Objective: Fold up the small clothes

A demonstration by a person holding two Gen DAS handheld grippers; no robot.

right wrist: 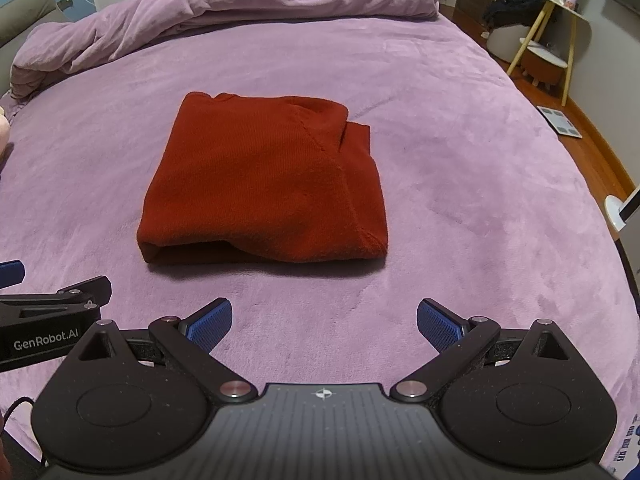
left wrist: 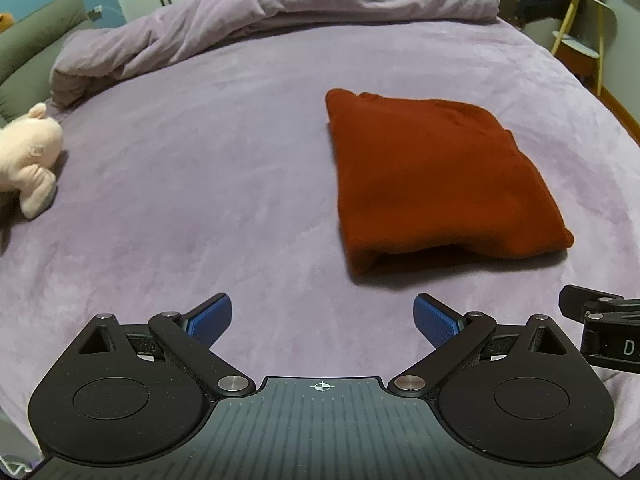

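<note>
Rust-red, soft-knit and folded into a thick rectangle, the small garment (left wrist: pixel 436 180) lies flat on the lilac plush bedspread (left wrist: pixel 208 184), its layered open edge turned toward the cameras with a dark gap showing between the layers; in the right wrist view the same folded red garment (right wrist: pixel 268 184) sits near the middle of the bedspread (right wrist: pixel 460 184), a seam running diagonally across its top layer and a second layer peeking out at its far right corner.

Neither tool touches the cloth; the left gripper (left wrist: pixel 322 318) hovers just short of the garment's near edge and to its left, its blue ribbed pads (left wrist: pixel 210 316) spread wide apart with nothing between them; the right gripper (right wrist: pixel 324 320) sits likewise just short of the near edge, its blue pads (right wrist: pixel 438 326) equally wide and empty; each tool's black body shows at the edge of the other's view, the two side by side.

Behind the garment a rumpled lilac duvet (left wrist: pixel 280 12) is heaped along the far side of the bed; a pale pink plush toy (left wrist: pixel 30 156) lies at the left edge, well apart from the cloth; a yellow-legged side table (right wrist: pixel 556 28) stands on the wooden floor to the right, a white bathroom scale (right wrist: pixel 560 122) near it.
</note>
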